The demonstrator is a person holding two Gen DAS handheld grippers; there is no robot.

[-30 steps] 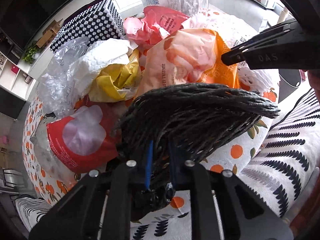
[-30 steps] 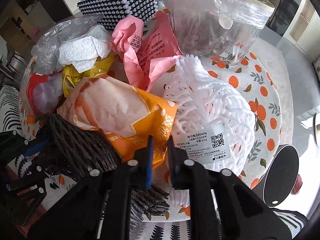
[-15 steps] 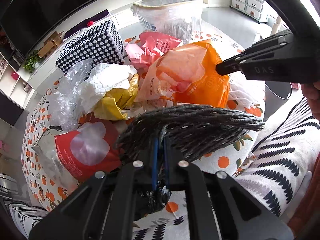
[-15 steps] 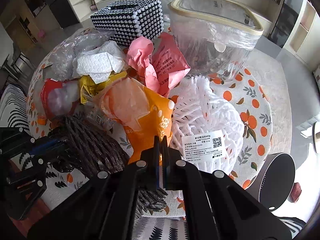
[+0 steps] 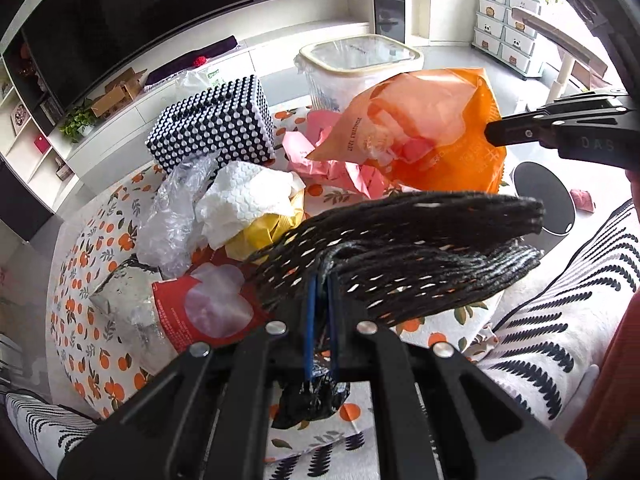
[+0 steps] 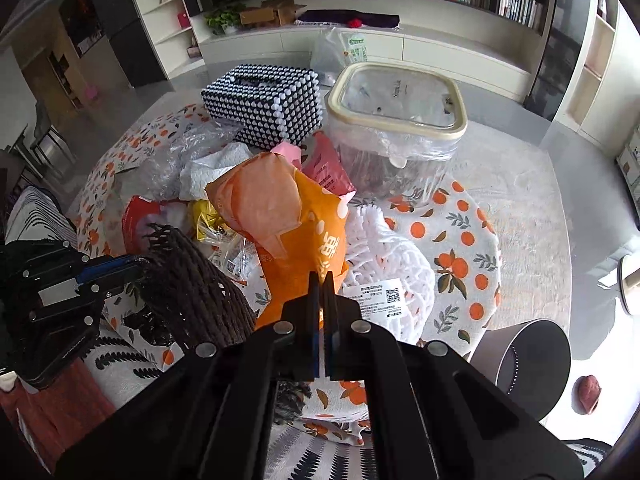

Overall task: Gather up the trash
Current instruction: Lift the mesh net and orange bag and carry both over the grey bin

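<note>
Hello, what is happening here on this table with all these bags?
A person is collecting trash from a round table with two hand-held tongs. The left tongs are shut on a black net bag. The right tongs are shut on an orange snack bag and hold it above the pile. A lined trash bin stands behind the table. Pink wrappers, white paper and a red packet lie on the table.

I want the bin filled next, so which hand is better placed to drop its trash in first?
Right, probably. The right gripper holds the orange bag lifted, directly facing the bin. The left gripper holds the black net farther back.
</note>
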